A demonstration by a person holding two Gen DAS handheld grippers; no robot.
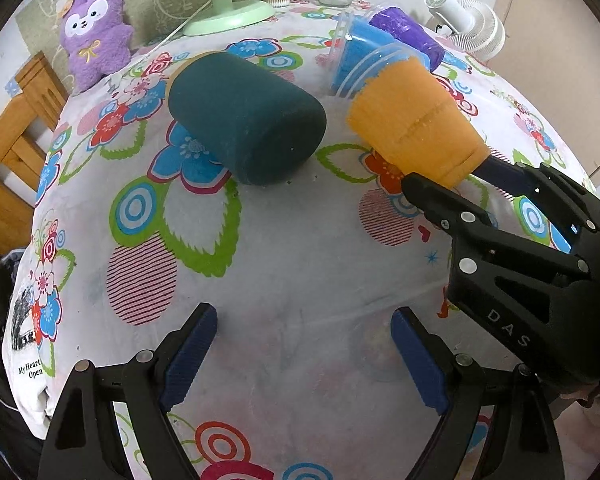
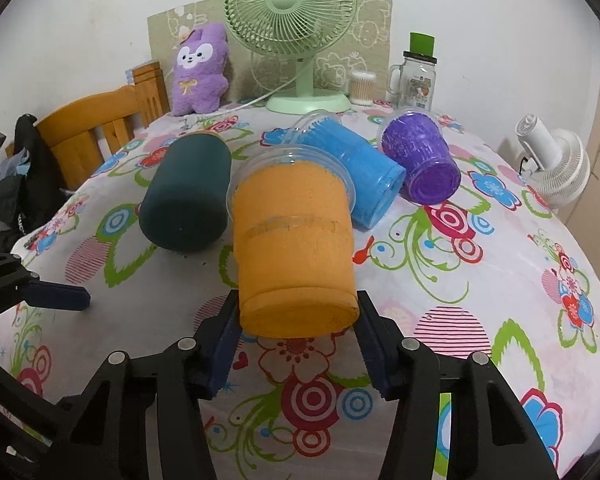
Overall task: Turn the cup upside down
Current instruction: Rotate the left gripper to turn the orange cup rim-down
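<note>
An orange cup point(image 2: 293, 248) lies tilted, its base toward the camera, held at the base between the blue pads of my right gripper point(image 2: 297, 320), which is shut on it. In the left wrist view the orange cup point(image 1: 416, 120) is lifted off the cloth by the right gripper point(image 1: 452, 182). My left gripper point(image 1: 304, 352) is open and empty over the floral tablecloth point(image 1: 300, 260). A dark green cup point(image 1: 245, 116) lies on its side to the left of the orange one. A blue cup point(image 2: 356, 172) and a purple cup point(image 2: 422, 160) lie on their sides behind.
A green desk fan point(image 2: 291, 32), a purple plush toy point(image 2: 199, 72), a glass jar mug point(image 2: 416, 80) and a cotton swab box point(image 2: 362, 88) stand along the back edge. A wooden chair point(image 2: 95, 132) is at left, a white fan point(image 2: 552, 160) at right.
</note>
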